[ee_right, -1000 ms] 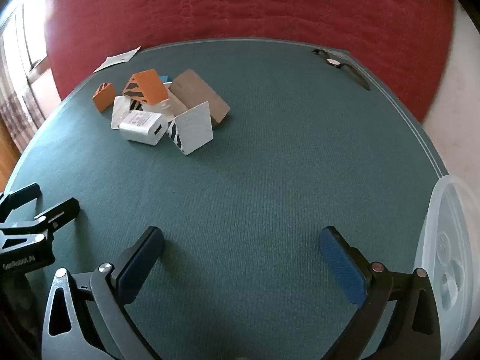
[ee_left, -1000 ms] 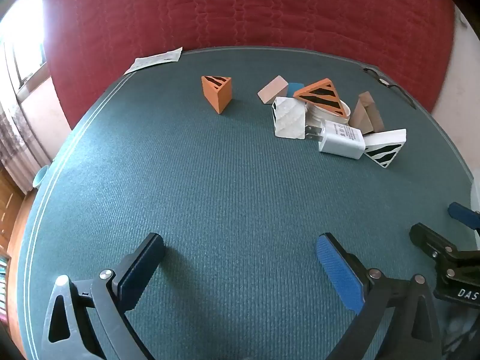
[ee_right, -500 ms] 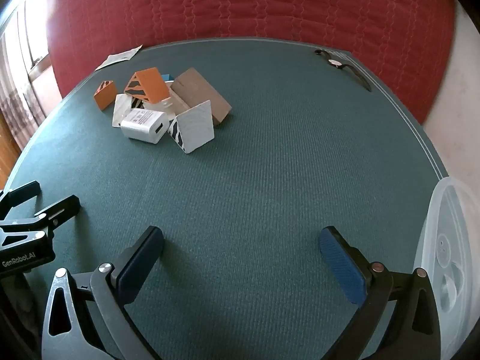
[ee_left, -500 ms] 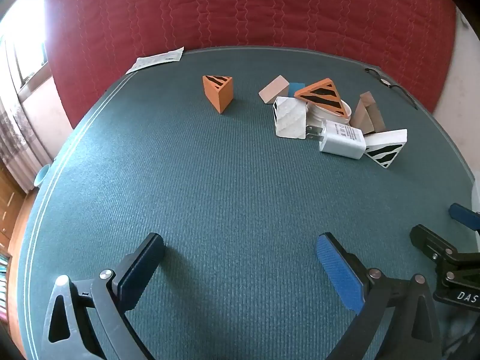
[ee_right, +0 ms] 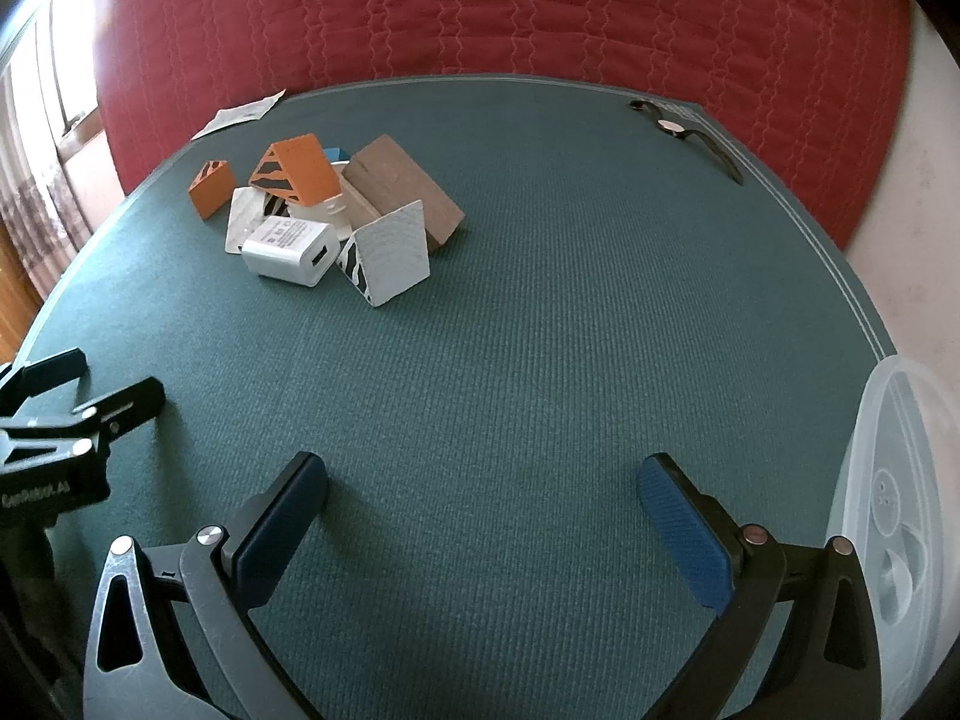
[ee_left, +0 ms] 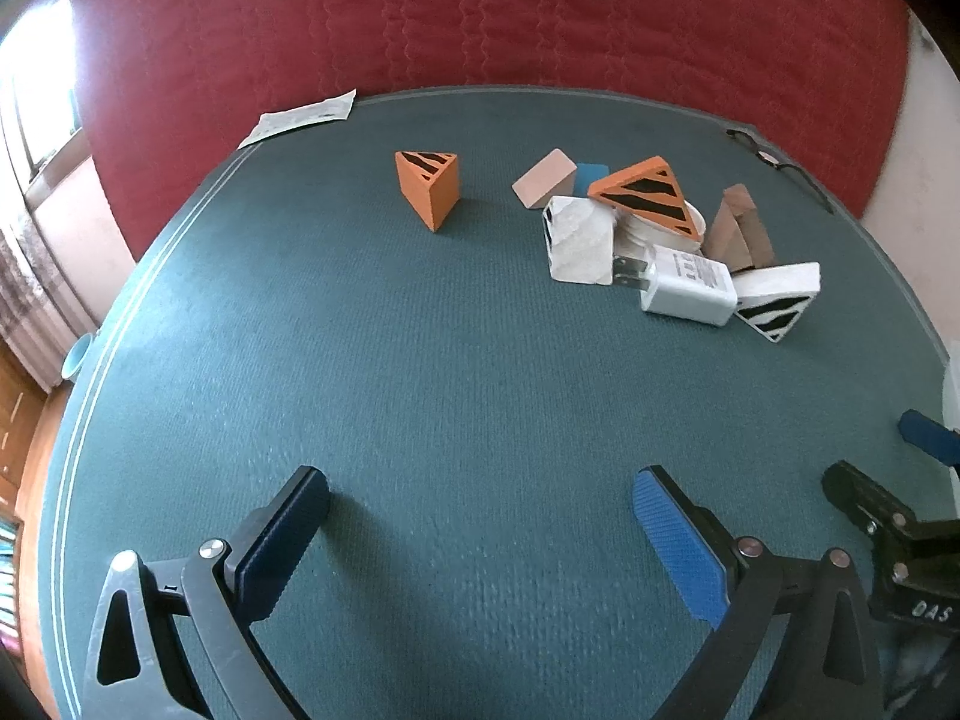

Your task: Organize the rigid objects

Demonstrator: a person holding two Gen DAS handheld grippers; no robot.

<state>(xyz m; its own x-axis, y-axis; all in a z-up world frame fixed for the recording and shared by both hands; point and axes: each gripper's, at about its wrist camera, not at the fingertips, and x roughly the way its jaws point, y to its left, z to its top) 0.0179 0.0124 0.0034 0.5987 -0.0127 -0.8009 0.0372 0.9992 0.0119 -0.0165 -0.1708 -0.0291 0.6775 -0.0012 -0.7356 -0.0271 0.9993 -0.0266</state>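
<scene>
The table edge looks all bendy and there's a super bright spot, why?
Left wrist view: the fisheye lens curves the green table edge, and the window at upper left is blown out white. Right wrist view: same curve, same glare at upper left; soft shadows fall beside the pile of blocks.

On the table (ee_left: 420,420) one wedge (ee_left: 429,189) stands alone, left of a pile of blocks (ee_left: 654,204). A charger (ee_left: 687,285) lies before the pile, touching it.

left gripper (ee_left: 480,498) and right gripper (ee_right: 483,486) side by side, fingers wide apart, empty
</scene>
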